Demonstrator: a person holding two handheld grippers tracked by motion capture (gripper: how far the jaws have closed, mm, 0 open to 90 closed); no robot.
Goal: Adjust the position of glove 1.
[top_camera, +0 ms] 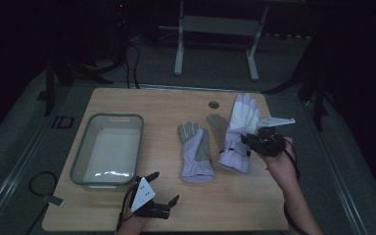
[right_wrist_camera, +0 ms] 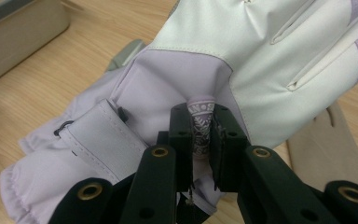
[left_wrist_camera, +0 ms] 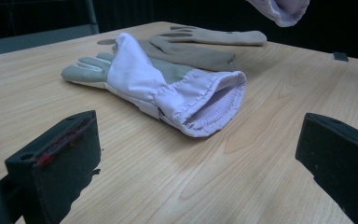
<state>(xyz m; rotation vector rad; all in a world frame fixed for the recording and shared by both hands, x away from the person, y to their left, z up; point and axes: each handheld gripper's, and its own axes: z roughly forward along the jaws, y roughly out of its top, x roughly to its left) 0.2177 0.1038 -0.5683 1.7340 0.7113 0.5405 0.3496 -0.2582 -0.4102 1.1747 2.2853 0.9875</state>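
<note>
We note the table [top_camera: 166, 205] across mid-frame, a grey bin [top_camera: 108, 149] at centre left. The second glove [top_camera: 196, 152] lies flat at centre; the lifted glove [top_camera: 240, 132] hangs right of centre, a fold pinched in the right gripper [right_wrist_camera: 204, 135]. We advise raising it level, grip firm, cuff clear of its mate. The left gripper [top_camera: 162, 187], lower left, stands released.

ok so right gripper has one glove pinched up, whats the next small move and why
Probably carry the lifted glove left toward the grey bin: the right gripper is shut on a fold of it, the bin looks empty, and the left gripper waits open by the second glove.
</note>
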